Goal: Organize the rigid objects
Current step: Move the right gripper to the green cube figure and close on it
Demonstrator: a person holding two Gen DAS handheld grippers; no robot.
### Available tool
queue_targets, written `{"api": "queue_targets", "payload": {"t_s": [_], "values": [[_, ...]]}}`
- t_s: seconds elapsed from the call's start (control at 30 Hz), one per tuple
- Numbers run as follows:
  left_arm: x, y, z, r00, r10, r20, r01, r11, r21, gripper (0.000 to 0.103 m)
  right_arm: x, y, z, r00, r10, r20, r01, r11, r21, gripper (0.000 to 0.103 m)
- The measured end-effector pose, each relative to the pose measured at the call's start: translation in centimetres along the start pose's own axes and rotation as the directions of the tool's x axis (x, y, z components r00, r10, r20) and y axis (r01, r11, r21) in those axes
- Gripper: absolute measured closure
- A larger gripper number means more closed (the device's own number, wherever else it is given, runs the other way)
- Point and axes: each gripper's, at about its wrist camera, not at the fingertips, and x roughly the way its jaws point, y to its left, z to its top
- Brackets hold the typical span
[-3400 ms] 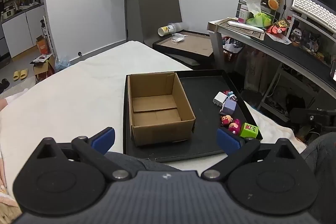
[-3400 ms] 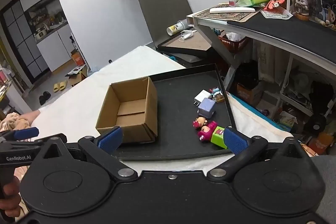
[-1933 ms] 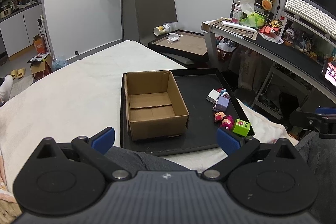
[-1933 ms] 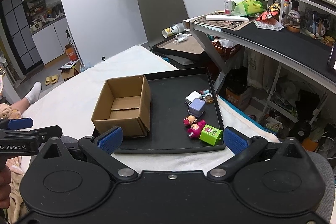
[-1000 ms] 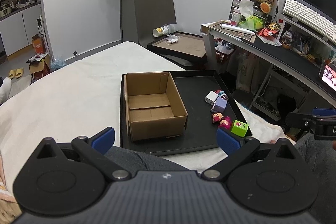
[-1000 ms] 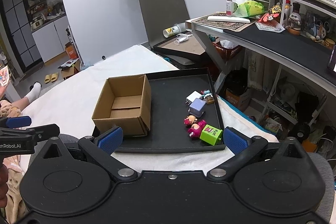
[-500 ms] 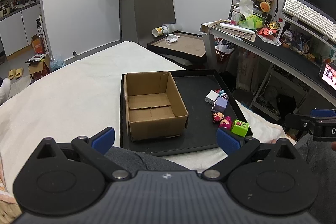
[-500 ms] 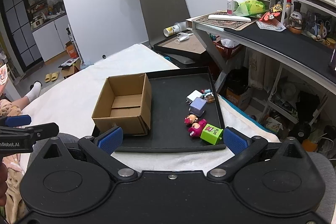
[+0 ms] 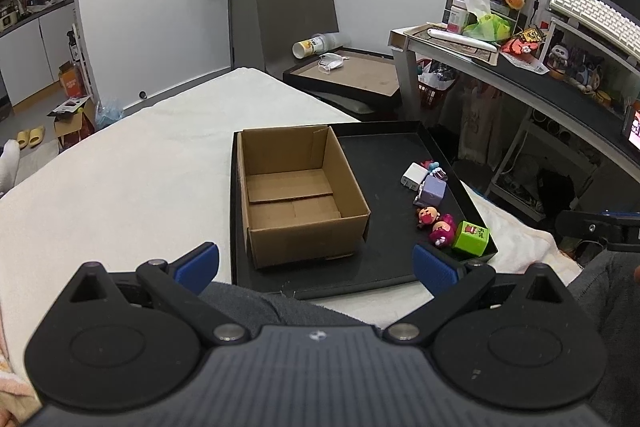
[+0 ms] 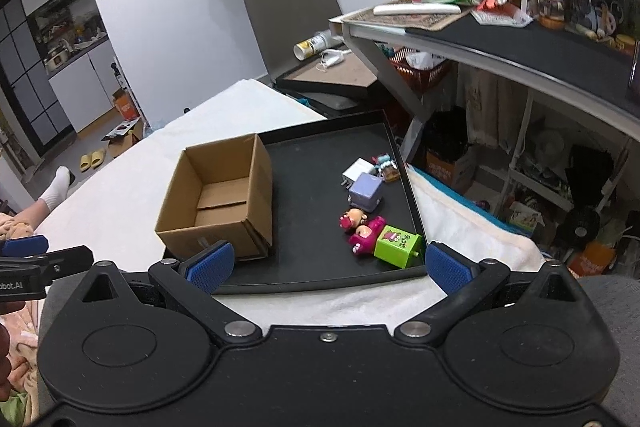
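Left gripper (image 9: 316, 263) sits bottom centre of the left wrist view, jaws spread wide, nothing between the blue pads (image 9: 198, 262). Right gripper (image 10: 326, 266) is the same in the right wrist view: jaws wide, nothing held. Both hang near the tray's near edge, touching nothing.

Black tray (image 9: 376, 155) lies on a white bed (image 9: 120, 167), mid-frame. Cardboard box (image 9: 298, 195) stands upright in the tray's left half, top open, nothing inside but its bottom flaps.

Toys cluster along the tray's right edge, centre right in both views. From far to near: white charger (image 9: 414, 177) with a small blue-capped figure (image 9: 434, 169) just beside it, purple cube (image 9: 434, 189) touching the charger, small doll (image 9: 428, 215), pink figure (image 9: 442, 230), green cube (image 9: 472, 237) in the near right corner. Pink figure touches the green cube (image 10: 398, 245). All toys are well apart from the box.

Right gripper's tip shows at the right edge of the left wrist view; left gripper's tip shows at the left edge of the right wrist view. Cluttered desk (image 9: 520, 67) fills the upper right. A socked foot (image 10: 56, 185) is at mid left in the right wrist view.
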Motion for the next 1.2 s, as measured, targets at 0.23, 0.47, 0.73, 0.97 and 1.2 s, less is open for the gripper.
{"api": "queue_targets", "payload": {"t_s": [0.23,0.47,0.73,0.97,1.2], "values": [[2.4,-0.1,0.5,1.0,-0.002,-0.016,0.002,1.0,0.02,0.001,2.6,-1.5,-0.1,0.999,-0.02,-0.04,0.021,0.999,0.04,0.0],[5.4,1.1,1.1,0.999,0.018,-0.04,-0.018,1.0,-0.015,0.002,5.2,-3.1,0.4,0.998,-0.037,-0.045,0.042,0.992,0.122,0.001],[8.4,3.6,1.2,0.997,0.054,-0.061,-0.058,0.996,-0.071,0.004,8.7,-5.1,1.0,0.998,-0.045,-0.049,0.055,0.971,0.231,0.009],[11.0,5.4,1.8,0.996,0.061,-0.07,-0.069,0.991,-0.115,0.022,12.2,-5.8,1.0,0.993,-0.07,-0.092,0.093,0.954,0.285,0.014],[13.8,7.5,1.8,0.992,0.052,-0.115,-0.071,0.983,-0.17,0.047,16.1,-6.8,0.7,0.979,-0.12,-0.166,0.171,0.926,0.338,0.017]]}}
